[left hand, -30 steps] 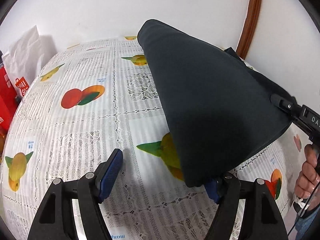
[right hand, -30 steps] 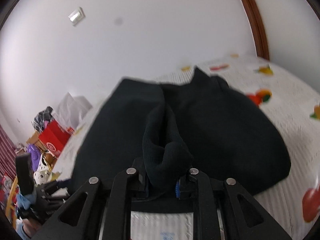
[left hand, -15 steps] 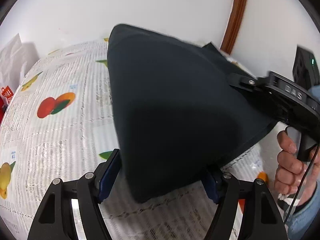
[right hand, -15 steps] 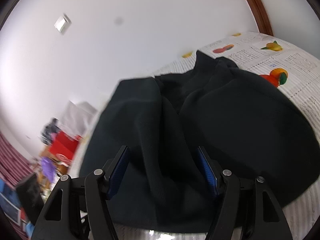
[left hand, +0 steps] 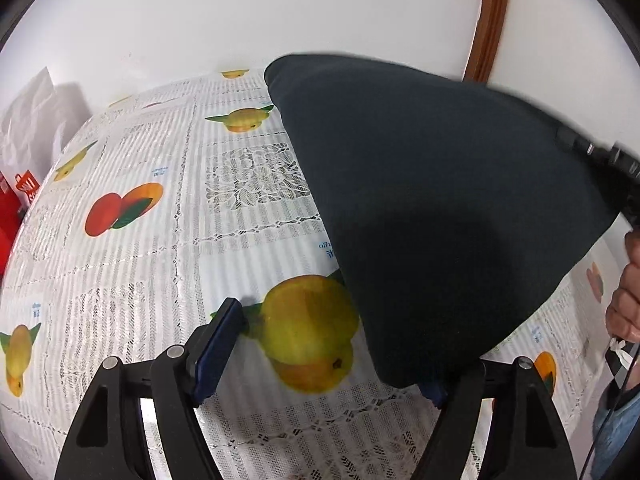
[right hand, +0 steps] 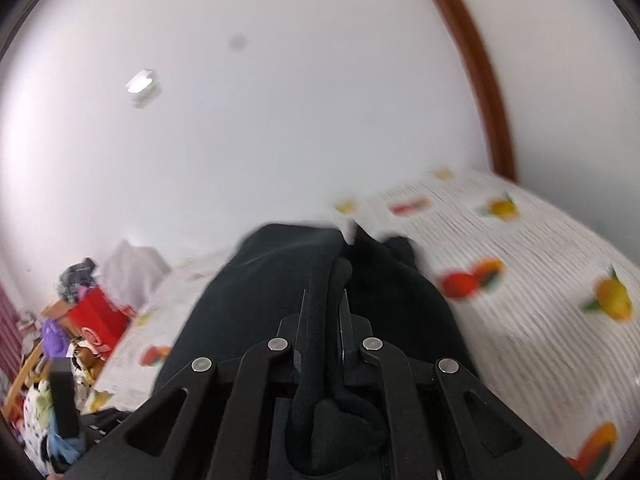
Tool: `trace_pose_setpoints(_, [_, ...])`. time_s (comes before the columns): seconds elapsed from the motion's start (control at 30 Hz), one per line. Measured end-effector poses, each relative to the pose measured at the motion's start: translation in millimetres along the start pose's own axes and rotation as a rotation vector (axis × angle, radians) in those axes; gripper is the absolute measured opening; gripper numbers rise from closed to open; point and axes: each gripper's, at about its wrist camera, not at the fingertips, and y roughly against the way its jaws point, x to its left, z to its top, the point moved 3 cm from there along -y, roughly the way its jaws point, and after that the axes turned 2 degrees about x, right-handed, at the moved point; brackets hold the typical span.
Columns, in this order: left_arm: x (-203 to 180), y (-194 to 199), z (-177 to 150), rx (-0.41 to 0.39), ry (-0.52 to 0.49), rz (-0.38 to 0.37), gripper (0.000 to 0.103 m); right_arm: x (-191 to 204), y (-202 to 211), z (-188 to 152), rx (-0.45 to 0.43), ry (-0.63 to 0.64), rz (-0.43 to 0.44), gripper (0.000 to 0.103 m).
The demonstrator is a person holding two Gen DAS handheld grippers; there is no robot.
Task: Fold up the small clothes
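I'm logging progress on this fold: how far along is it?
Done: nothing reads as a finished fold; the dark garment hangs lifted over the fruit-print tablecloth. In hand: the right gripper, jaws just closed, pinches a bunched edge; the left gripper is open, gripping nothing. Left: lay it flat and fold.

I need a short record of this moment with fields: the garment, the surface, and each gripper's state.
garment: dark cloth, lifted on one side, partly resting on the table
surface: tablecloth with fruit prints
left gripper: open, jaws wide, cloth corner hangs over one finger, not clamped
right gripper: jaws have just been closing, now shut on a fold of the dark cloth
background: white wall, red bag
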Motion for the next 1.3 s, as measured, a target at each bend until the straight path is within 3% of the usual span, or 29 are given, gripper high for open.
trace_pose_setpoints(0.13, [1.2,-1.1,1.2,-0.003,-0.001,-0.008,0.077,-14.3,-20.0,-19.3,0.101,-0.016,-0.020,0.010])
trace_pose_setpoints(0.2, [0.4,2.3,0.4,-0.021,-0.001,-0.054,0.075,-14.2,-15.5,-20.7,0.087,-0.015,-0.019,0.017])
trace_pose_setpoints(0.27, [-3.2,13.2,-4.9,-0.051,0.012,-0.110,0.075,-16.4,-13.9,-21.9,0.095,-0.038,0.004,0.033])
trace_pose_setpoints(0.33, [-9.3,16.3,-4.3,-0.064,0.008,-0.131,0.075,-16.1,-17.3,-19.6,0.109,-0.055,0.032,0.038])
trace_pose_setpoints(0.5, [-35.3,0.2,9.4,-0.031,-0.040,-0.103,0.075,-11.4,-32.0,-17.8,0.130,-0.046,-0.003,0.037])
trace_pose_setpoints(0.53, [-39.4,-6.8,11.2,-0.015,-0.054,-0.072,0.075,-10.2,-34.6,-16.7,0.133,-0.040,-0.021,0.030])
trace_pose_setpoints(0.57, [-43.5,-11.5,11.7,0.000,-0.059,-0.048,0.078,-9.2,-35.3,-15.6,0.135,-0.034,-0.029,0.016])
trace_pose_setpoints(0.67, [-45.1,-14.2,13.4,0.000,-0.045,-0.037,0.078,-1.6,-36.7,-6.5,0.151,0.026,-0.045,0.008])
trace_pose_setpoints(0.73, [-44.8,-15.2,13.6,0.005,-0.038,-0.023,0.079,3.1,-25.6,6.1,0.102,0.072,-0.034,0.007])
trace_pose_setpoints(0.8, [-44.5,-13.9,13.4,0.008,-0.041,-0.015,0.079,-1.5,1.8,20.6,-0.011,0.067,0.035,0.007])
trace_pose_setpoints(0.87, [-43.8,-13.9,13.5,0.007,-0.038,-0.016,0.080,-13.0,16.6,25.7,-0.062,0.040,0.044,0.007])
trace_pose_setpoints(0.97, [-43.1,-14.9,13.6,0.005,-0.039,-0.014,0.080,-33.9,7.0,18.8,-0.025,0.035,-0.053,0.007])
trace_pose_setpoints(1.07, [-43.4,-15.9,14.1,0.007,-0.040,-0.012,0.080,-57.5,-14.0,0.7,0.095,-0.021,-0.071,0.007])
trace_pose_setpoints(1.3, [-42.5,-13.9,13.4,0.010,-0.038,-0.019,0.082,-53.5,6.6,-10.6,0.074,0.060,-0.177,0.022])
